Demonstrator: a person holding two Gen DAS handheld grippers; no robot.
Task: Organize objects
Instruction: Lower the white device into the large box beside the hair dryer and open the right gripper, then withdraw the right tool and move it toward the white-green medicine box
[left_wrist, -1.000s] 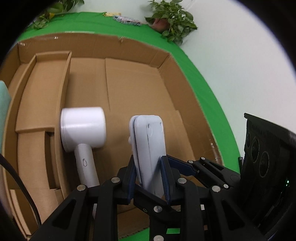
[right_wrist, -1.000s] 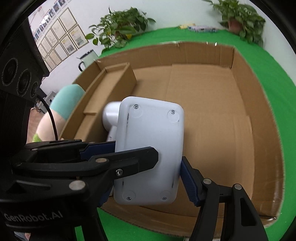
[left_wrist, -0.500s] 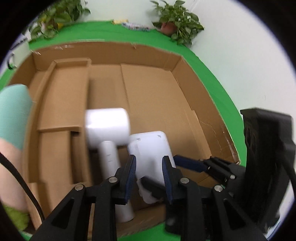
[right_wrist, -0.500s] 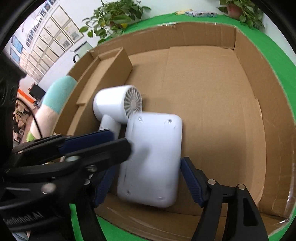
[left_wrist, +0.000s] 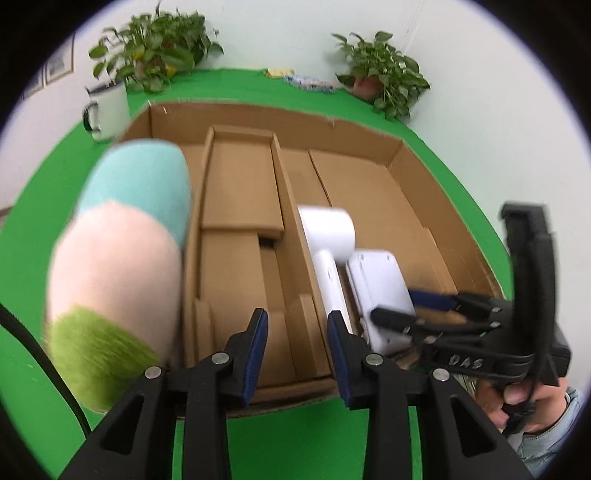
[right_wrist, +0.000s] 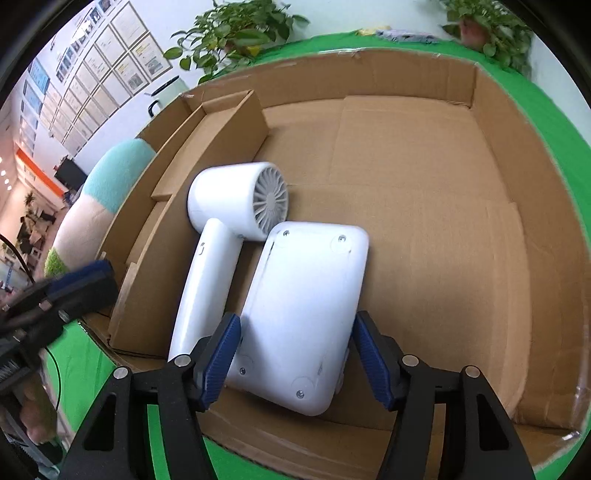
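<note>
Here, left gripper (left_wrist: 297, 349) seen parted and empty above box (left_wrist: 417, 177) edge, dryer (left_wrist: 327, 236) and white case (left_wrist: 380, 284) laid inside, plush (left_wrist: 118, 258) beside box, right gripper (right_wrist: 295, 358) spread wide, fingers flanking the case (right_wrist: 306, 314), not pressing, dryer (right_wrist: 229, 229) touching it.

The left wrist view is taken from just outside the near edge of the large open brown cardboard box (left_wrist: 417, 206), looking forward between the fingers of the left claw (left_wrist: 297, 354) across the box toward the far wall, with the right claw (left_wrist: 413, 306) seen at the right. The right wrist view is set lower and closer, inside the near edge, looking down over the right claw (right_wrist: 295, 350). The white handheld hair dryer (right_wrist: 225, 229) and flat white rounded plastic device (right_wrist: 303, 314) are shared by both views.
</note>
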